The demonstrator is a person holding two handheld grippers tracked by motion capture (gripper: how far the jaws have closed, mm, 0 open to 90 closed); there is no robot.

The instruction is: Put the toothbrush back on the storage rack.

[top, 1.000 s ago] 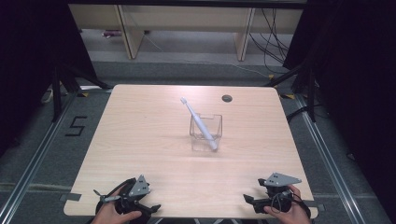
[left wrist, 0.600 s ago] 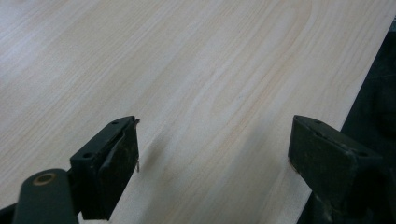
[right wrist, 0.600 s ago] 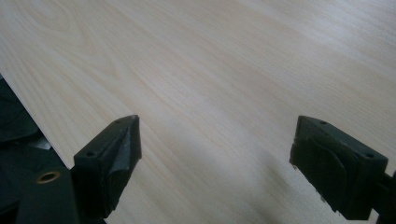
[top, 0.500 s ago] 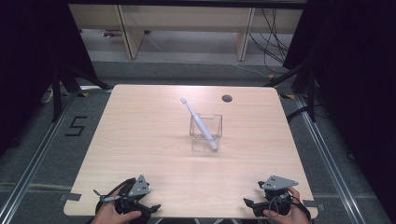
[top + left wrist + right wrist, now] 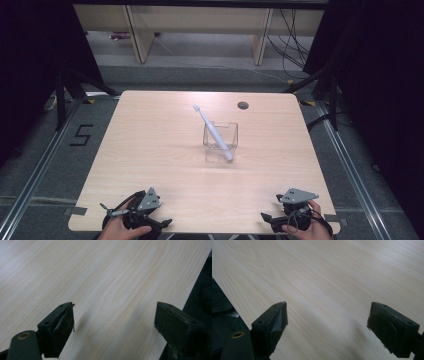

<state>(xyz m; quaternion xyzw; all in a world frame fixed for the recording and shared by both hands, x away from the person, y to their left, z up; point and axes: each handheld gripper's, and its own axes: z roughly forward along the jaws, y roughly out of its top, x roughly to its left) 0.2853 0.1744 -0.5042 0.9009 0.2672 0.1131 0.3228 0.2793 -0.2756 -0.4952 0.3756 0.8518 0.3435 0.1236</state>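
A clear square cup [image 5: 220,142] stands near the middle of the light wooden table [image 5: 150,150]. A white toothbrush [image 5: 213,133] leans in it, head up and tilted to the far left. At the near left edge a hand holds my left gripper [image 5: 159,224], open. My right gripper [image 5: 266,220] rests open at the near right edge, held by the other hand. In the left gripper view the gripper [image 5: 113,320] has its jaws wide apart over bare wood. The right gripper view likewise has the gripper [image 5: 327,320] spread with nothing between its jaws.
A dark round hole [image 5: 243,105] sits in the table near its far right edge. Past the table stand pale shelf units [image 5: 200,25] with cables on the floor. A floor marking "5" [image 5: 80,135] lies to the left.
Both grippers have drawn slightly back toward the near edge. The cup and toothbrush have not moved.
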